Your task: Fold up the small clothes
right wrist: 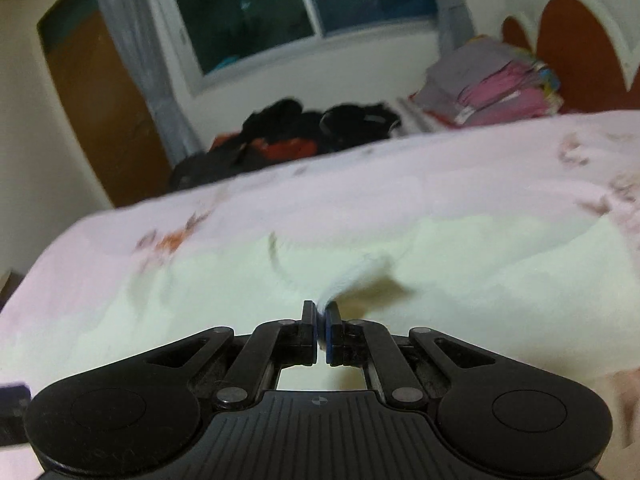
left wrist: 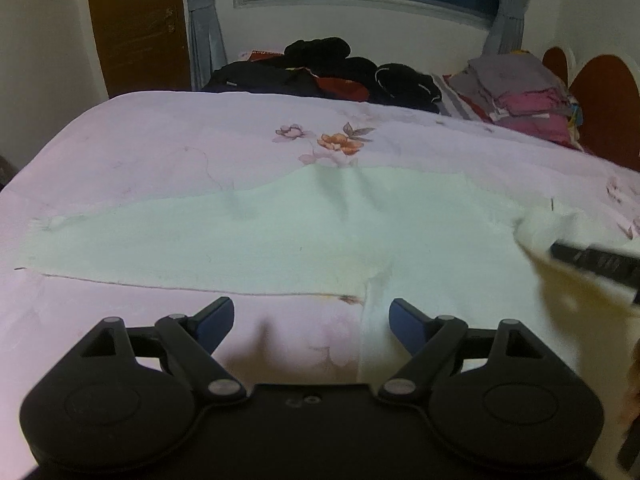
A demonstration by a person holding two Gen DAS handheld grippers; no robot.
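Observation:
A pale white-green garment (left wrist: 280,236) lies spread flat on the pink flowered bedsheet (left wrist: 140,144). My left gripper (left wrist: 311,322) hovers open over its near hem, nothing between the fingers. At the right edge of the left wrist view the garment's corner is lifted and bunched, with my right gripper (left wrist: 556,251) shut on it. In the right wrist view the right gripper (right wrist: 320,314) is shut on a pinched fold of the same garment (right wrist: 224,288), which rises in a small peak just ahead of the pads. That view is blurred.
A heap of dark clothes (left wrist: 328,70) lies at the far side of the bed. A stack of folded grey and pink clothes (left wrist: 520,88) sits at the far right by the red headboard (left wrist: 604,100). A window and a brown door stand behind.

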